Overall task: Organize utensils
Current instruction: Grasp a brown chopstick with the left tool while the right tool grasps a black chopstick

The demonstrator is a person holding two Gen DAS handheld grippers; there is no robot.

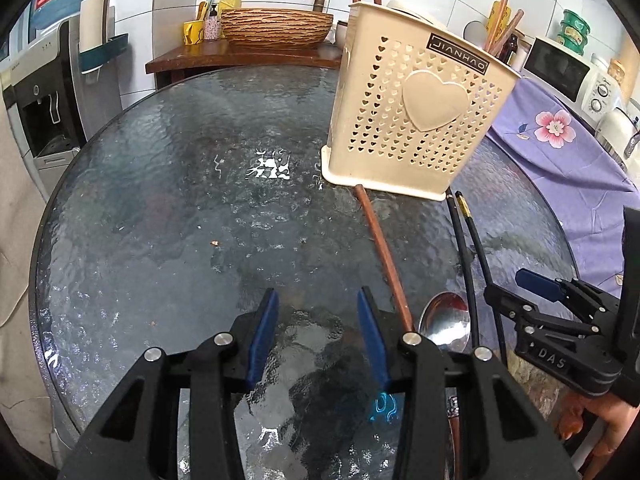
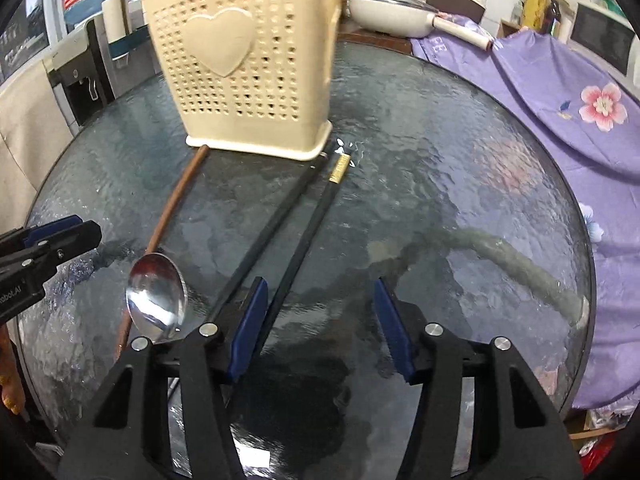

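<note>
On the glass desk (image 2: 440, 152), a brown chopstick (image 2: 176, 200) and two black chopsticks (image 2: 316, 216) lie lengthwise, far ends toward the cream holder (image 2: 248, 80); a spoon (image 2: 157, 296) lies between. Left tongs (image 1: 318, 340) and right tongs (image 2: 320, 332) hover part-open, gripping nothing.

A utensil holder (image 2: 256, 68) stands on the round glass table (image 2: 460, 208), toward the table's 12 o'clock edge in the right wrist view. Two chopsticks (image 2: 296, 216) stick up out of it in the left wrist view. At its foot, a brown chopstick (image 2: 176, 204) lies on the glass, one end just beside the holder's base, running toward 7 o'clock. To its right lie two dark chopsticks (image 2: 280, 220) side by side, slanting the same way. A spoon (image 2: 157, 298) rests between the brown chopstick and the dark pair, its bowl toward the holder. A draped cloth (image 2: 560, 120) lies beyond the table at 2 o'clock, a pan (image 2: 392, 16) behind it.
</note>
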